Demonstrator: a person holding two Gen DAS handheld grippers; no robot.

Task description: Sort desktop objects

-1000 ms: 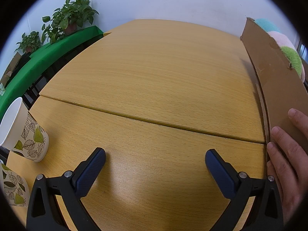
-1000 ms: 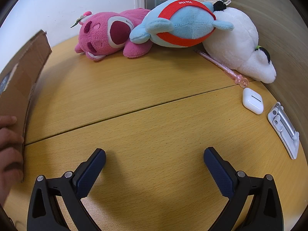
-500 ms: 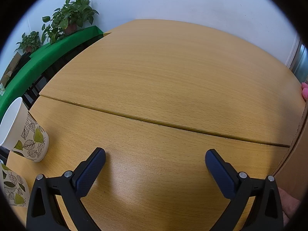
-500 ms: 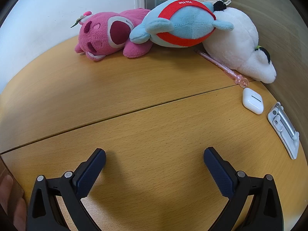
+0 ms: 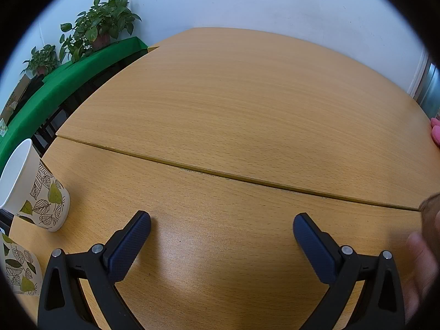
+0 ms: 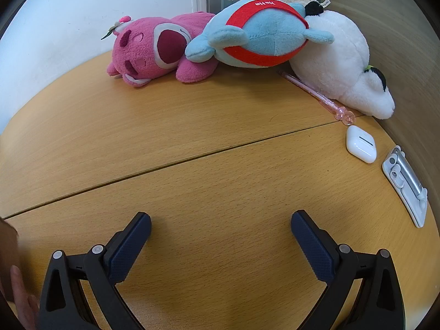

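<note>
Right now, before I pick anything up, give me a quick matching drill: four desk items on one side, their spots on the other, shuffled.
Items:
1. leaf-print paper cup
2. white earbud case
3. pink pen
4. pink plush

Places:
A. partly tucked under the white plush
B. against the wall, beside the blue-and-red plush
C. far left edge of the left wrist view
D. between the pen's tip and the silver stand

Pairs: 1-C, 2-D, 3-A, 4-B

Bright, even light is falling; soft glare is sheening the bench (image 5: 192, 250) at six o'clock, fisheye edges are bowing, and a hand (image 5: 423, 258) at four o'clock is blurring.
</note>
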